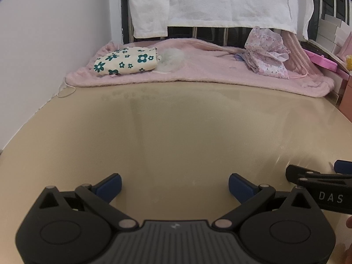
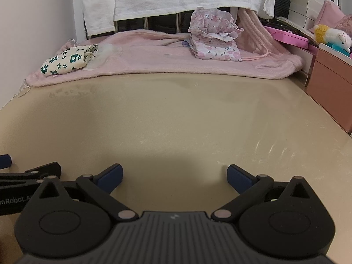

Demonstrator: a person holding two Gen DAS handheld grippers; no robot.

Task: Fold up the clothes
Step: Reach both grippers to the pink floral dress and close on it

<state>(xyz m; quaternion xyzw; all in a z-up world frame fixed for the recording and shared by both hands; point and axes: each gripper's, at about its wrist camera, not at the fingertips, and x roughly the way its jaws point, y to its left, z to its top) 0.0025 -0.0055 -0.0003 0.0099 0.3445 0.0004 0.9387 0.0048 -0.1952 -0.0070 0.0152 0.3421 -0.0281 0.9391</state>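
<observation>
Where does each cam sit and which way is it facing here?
Left wrist: on the left claw, low over the beige table, facing the far pink blanket; its open blue fingers show, the right claw at the right edge.
Right wrist: on the right claw, same heading; open fingers show, the left claw at the left edge.
Shared: table, blanket, green-flowered garment, pink floral garment, hanging white cloth.

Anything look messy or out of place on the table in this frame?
The pink floral garment sits crumpled in a heap at the back right of the pink blanket, not folded. The green-flowered one at back left looks folded, with a whitish fluffy tuft beside it. Both hand-held grippers are open, holding nothing.
</observation>
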